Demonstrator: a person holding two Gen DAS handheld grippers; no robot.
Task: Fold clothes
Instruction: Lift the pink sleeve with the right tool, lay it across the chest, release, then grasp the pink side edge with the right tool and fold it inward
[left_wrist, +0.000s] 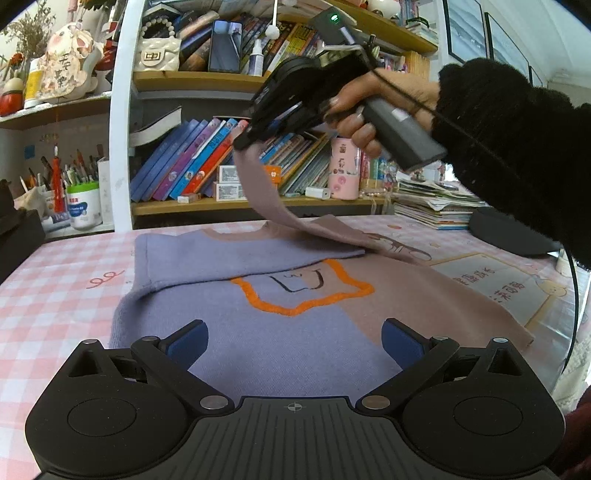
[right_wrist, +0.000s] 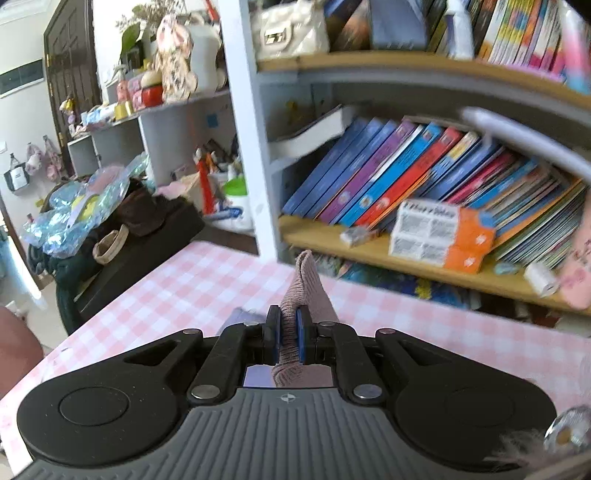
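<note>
The right hand-held gripper (right_wrist: 289, 334) is clenched on the mauve sleeve (left_wrist: 255, 184) of the sweater (left_wrist: 295, 332), lifting it above the body so it can be laid across in a fold. The left hand-held gripper (left_wrist: 293, 345) hovers released, jaws wide, low over the sweater's near part, probably ready to steady it. The sweater lies flat on the pink checked desk (left_wrist: 55, 295), its purple sleeve (left_wrist: 221, 258) already folded across the chest, below the bookshelf (left_wrist: 258, 206).
</note>
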